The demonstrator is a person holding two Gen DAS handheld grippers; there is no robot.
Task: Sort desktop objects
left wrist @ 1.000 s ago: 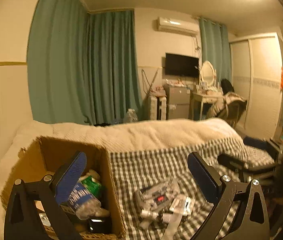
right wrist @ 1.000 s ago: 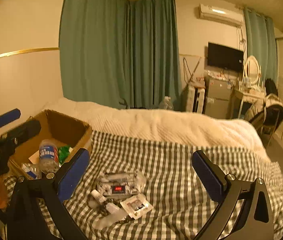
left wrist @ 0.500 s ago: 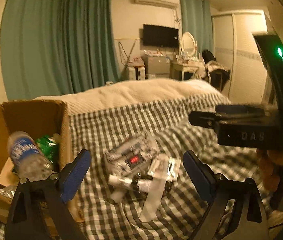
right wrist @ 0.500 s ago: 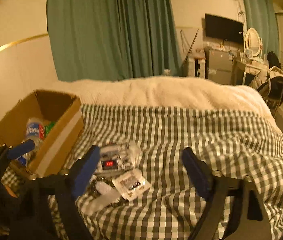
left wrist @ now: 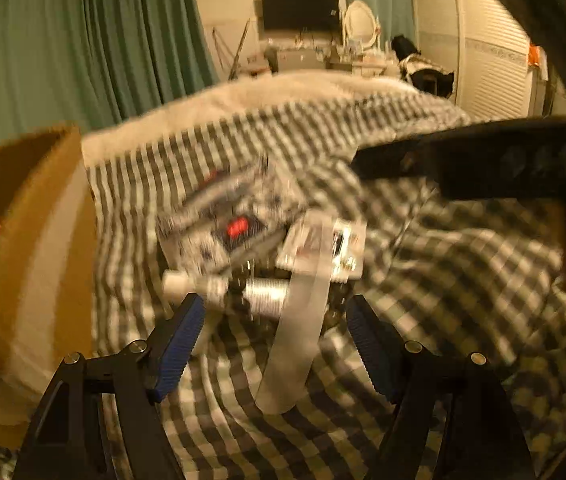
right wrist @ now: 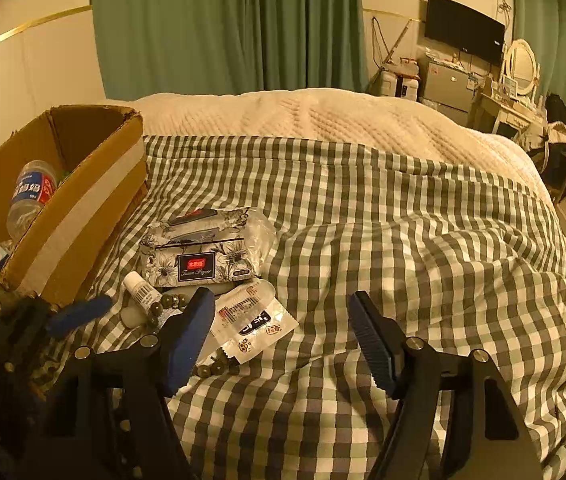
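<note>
A pile of small objects lies on the checked blanket (right wrist: 403,240): a floral tissue pack (right wrist: 203,252) with a red label, a small white bottle (right wrist: 141,290), dark beads (right wrist: 171,302) and a white sachet (right wrist: 255,320). The left wrist view is blurred and shows the tissue pack (left wrist: 235,216), the bottle (left wrist: 199,284) and a pale strip (left wrist: 299,332). My left gripper (left wrist: 275,344) is open and empty just before the pile; it also shows in the right wrist view (right wrist: 79,314). My right gripper (right wrist: 283,340) is open and empty beside the sachet.
An open cardboard box (right wrist: 83,208) stands left of the pile and holds a water bottle (right wrist: 31,196). The box also shows in the left wrist view (left wrist: 43,240). A cream quilt (right wrist: 323,116) covers the far bed. Curtains and furniture stand behind.
Both grippers have moved down and closer to the pile of objects. The left gripper swung from over the box toward the pile. Both stay open and empty.
</note>
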